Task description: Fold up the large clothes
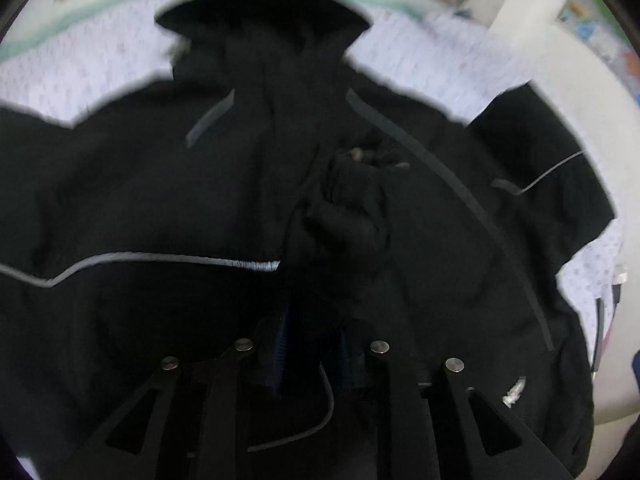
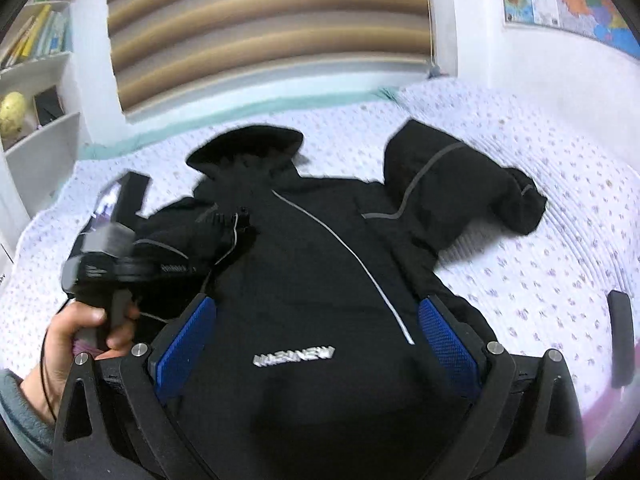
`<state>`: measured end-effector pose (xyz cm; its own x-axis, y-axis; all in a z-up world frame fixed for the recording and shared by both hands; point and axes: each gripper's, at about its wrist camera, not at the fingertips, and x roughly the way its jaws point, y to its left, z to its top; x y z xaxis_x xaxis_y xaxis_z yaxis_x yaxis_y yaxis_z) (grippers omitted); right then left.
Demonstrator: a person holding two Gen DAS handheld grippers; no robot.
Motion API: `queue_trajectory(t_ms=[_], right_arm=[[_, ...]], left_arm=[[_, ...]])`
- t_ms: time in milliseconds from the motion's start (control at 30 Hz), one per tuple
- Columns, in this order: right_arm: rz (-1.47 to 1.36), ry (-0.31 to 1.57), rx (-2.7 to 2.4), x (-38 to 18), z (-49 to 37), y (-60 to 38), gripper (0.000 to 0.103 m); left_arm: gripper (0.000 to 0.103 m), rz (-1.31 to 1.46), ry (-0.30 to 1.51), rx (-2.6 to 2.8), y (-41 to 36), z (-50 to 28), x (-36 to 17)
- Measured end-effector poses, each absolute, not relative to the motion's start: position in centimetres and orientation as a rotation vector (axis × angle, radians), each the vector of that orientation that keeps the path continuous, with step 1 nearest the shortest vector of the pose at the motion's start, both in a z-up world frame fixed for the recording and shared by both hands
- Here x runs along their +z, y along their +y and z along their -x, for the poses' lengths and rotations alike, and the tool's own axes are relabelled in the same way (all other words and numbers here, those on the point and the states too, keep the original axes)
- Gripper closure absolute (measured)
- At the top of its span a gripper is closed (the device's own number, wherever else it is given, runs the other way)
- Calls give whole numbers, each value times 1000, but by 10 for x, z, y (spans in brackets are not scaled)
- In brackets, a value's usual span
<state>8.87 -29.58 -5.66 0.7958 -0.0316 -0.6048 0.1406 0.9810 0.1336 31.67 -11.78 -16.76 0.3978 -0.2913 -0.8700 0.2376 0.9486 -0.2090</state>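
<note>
So there's a black jacket [image 2: 304, 272] spread out on a bed [image 2: 520, 264] with a pale speckled cover, collar end pointing at the window blind [image 2: 272, 28]. One sleeve [image 2: 460, 184] is bunched up on the far right side, and its cuff end is just a dark lump, hard to read.

The right gripper [image 2: 312, 344] hangs over the hem with its jaws spread wide, blue pads on either side of the white logo [image 2: 294, 357], not pinching anything.

The left gripper [image 1: 308, 352] is the tricky one. From its own camera everything is black on black and blurry; the jaws look clenched on the other sleeve [image 1: 344, 208], which is pulled across the chest. In the right view the left hand [image 2: 76, 336] squeezes the handle, but the tips are lost in the fabric.
</note>
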Motion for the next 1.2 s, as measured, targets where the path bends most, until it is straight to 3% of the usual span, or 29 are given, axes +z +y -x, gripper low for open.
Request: queue_trajectory(t_ms=[133,233,300,467,633,733,767,800,833,933,1100,1200], right_arm=[[-176,696,-74,-65,-101,-304,1],[-215,732,-1,-65,-113,-305,1],[-243,753,50,-62,-123,-304,1],[-314,824,130,-64,-161,-303,1],[-418,935,155,-101,-224,-295,3],[-471,1004,170,-128,-260,-282,13],[-491,1031,176,-137,-271,-278,30],[-512,1060,199,-146,-281,-273,62],[-538,1091,245,-155,-289,-266,70],[-470,1033,242,-141,-286,-258,75],[-273,817,86,-73,-261,-293,75],[-222,783,-13,-59,-256,-328,75]], left_arm=[[70,147,1145,-406,-114,-311,-146],[67,398,1126,-616,-102,-303,-99],[57,497,1082,-704,-94,-297,-66],[54,345,937,-577,-77,-271,29],[53,189,827,-331,-38,-236,52],[53,222,841,-261,-5,-237,30],[53,230,858,-237,5,-240,18],[53,217,870,-202,12,-243,8],[53,197,878,-170,16,-248,-1],[53,165,896,-94,31,-256,-16],[53,268,919,-142,25,-272,-34],[53,226,959,-144,-1,-287,-55]])
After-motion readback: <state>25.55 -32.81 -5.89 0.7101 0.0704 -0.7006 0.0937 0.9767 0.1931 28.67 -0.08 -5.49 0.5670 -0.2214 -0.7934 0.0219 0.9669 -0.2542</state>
